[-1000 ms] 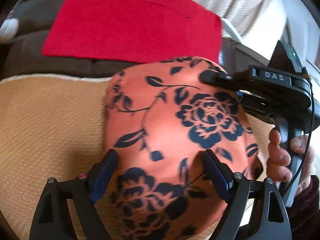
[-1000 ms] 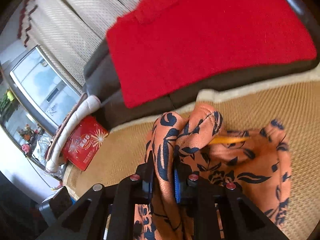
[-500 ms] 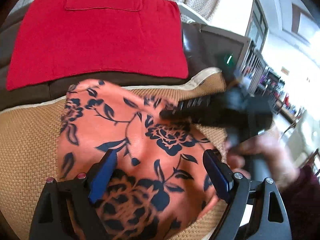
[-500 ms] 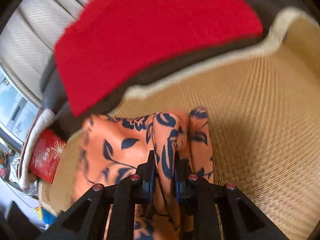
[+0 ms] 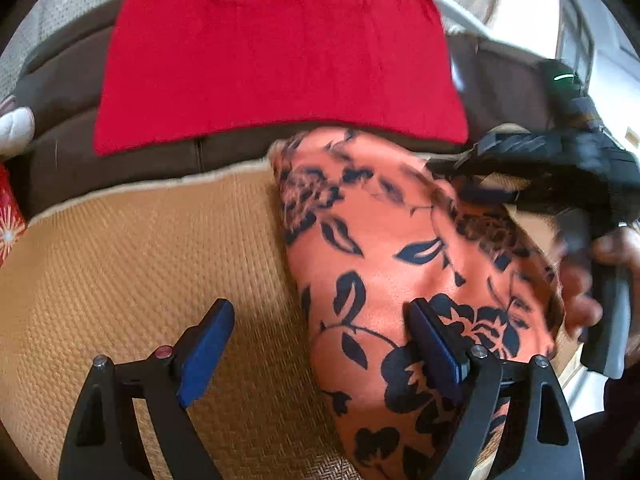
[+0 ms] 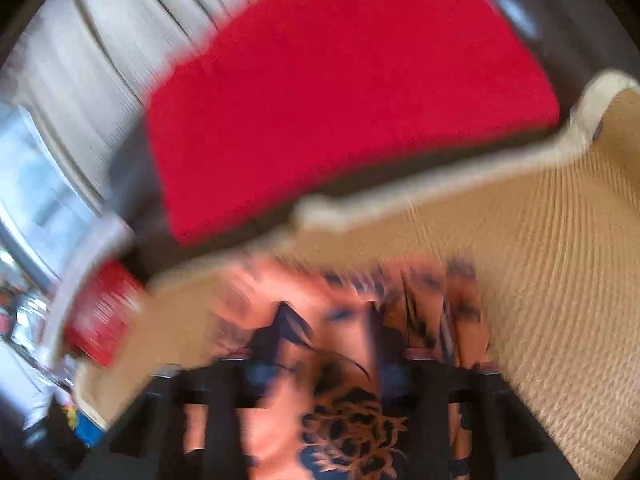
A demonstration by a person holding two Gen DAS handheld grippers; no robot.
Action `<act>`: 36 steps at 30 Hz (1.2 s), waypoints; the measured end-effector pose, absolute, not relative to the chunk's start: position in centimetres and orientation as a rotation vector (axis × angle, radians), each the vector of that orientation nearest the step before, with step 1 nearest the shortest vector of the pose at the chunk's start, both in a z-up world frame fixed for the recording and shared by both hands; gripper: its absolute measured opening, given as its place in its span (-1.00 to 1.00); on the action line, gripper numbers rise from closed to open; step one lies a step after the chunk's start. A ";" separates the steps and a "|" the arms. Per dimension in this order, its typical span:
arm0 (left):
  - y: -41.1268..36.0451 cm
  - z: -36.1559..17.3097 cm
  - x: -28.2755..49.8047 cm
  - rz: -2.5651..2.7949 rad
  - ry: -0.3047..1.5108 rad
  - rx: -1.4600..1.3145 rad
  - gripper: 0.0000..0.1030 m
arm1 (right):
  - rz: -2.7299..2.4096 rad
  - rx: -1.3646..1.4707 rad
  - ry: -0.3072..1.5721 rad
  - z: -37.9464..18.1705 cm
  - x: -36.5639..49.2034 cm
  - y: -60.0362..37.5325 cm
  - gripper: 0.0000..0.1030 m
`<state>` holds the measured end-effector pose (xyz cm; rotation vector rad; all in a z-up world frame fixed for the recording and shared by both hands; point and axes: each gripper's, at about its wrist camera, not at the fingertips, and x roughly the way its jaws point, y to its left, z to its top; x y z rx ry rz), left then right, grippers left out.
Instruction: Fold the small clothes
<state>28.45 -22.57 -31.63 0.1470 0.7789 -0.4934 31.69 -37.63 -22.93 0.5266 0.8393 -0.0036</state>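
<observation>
Since the earlier frame the right tongs [image 6: 332,356], which had pinched the orange floral cloth [image 5: 400,248], were opening, with cloth between the jaws. The left tongs [image 5: 320,344] stood wide open, one finger resting on the cloth. The cloth lay on the woven mat [image 5: 140,260], below a red garment [image 5: 276,56]. The right view was blurred; no writing was readable.

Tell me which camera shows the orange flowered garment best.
The left wrist view: the orange flowered garment is sharp there, lying on the woven mat with its black flowers clear. The right wrist view shows the same garment close up but badly smeared by motion blur.
</observation>
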 end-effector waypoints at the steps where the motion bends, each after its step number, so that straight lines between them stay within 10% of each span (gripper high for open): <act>1: -22.6 -31.8 28.5 -0.499 0.786 0.128 0.72 | -0.017 0.542 0.925 -24.8 32.8 -37.6 0.34; 10: -22.2 -32.1 28.4 -0.505 0.789 0.147 0.74 | 0.188 0.464 0.729 -19.1 34.5 -33.6 0.34; 16: -22.2 -32.2 28.7 -0.510 0.790 0.160 0.74 | 0.233 0.579 0.988 -26.1 39.7 -32.0 0.25; 28: -22.8 -31.2 26.7 -0.453 0.742 0.211 0.79 | 0.104 0.597 0.842 -21.9 23.3 -37.0 0.23; 31: -22.8 -32.1 26.7 -0.439 0.769 0.218 0.87 | 0.026 0.548 0.950 -25.4 22.2 -37.0 -0.30; 36: -24.0 -33.1 25.4 -0.409 0.721 0.353 0.88 | 0.039 0.623 0.942 -26.0 22.1 -38.5 -0.31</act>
